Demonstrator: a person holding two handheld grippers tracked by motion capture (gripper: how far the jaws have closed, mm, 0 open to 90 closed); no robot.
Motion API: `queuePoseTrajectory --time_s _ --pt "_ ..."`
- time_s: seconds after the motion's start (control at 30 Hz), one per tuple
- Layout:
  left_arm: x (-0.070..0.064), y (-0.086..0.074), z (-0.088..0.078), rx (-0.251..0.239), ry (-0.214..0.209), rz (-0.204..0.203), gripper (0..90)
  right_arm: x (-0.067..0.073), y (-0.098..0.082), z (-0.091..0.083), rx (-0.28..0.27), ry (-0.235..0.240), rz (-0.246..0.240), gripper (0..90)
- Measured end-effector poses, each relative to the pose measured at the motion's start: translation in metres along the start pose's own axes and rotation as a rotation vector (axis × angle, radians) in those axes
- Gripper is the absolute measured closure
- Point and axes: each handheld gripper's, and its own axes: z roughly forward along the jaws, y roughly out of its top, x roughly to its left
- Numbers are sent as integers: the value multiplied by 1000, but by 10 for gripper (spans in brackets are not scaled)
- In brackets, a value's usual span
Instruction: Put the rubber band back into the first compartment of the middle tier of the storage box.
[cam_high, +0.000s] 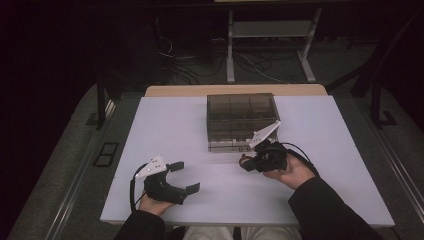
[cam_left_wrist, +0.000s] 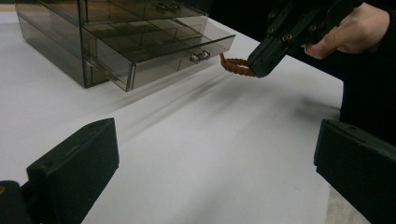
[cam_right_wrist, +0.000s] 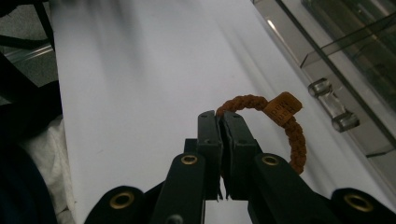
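Note:
A smoky clear drawer box (cam_high: 242, 120) stands mid-table, its bottom drawer (cam_left_wrist: 159, 51) pulled partly out with a clear handle (cam_right_wrist: 334, 105). My right gripper (cam_high: 246, 164) is shut on a brown braided bracelet (cam_right_wrist: 285, 123), which loops out beside the jaws just above the white table, in front of the drawer. The bracelet (cam_left_wrist: 236, 66) hangs from that gripper (cam_left_wrist: 261, 70) in the left gripper view too. My left gripper (cam_high: 186, 176) rests near the table's front left, its jaws wide open with nothing between them.
The white table top (cam_high: 175, 125) carries the box. Table legs and cables (cam_high: 240, 62) lie on the dark floor beyond the far edge. A person's dark sleeves (cam_high: 330, 210) come in at the bottom.

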Motion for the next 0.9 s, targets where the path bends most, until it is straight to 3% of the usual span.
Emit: queuePoseTrajectory --time_s 0.9 --pt "0 0 0 -3 -3 5 0 0 51 -10 -11 -12 -77 855"
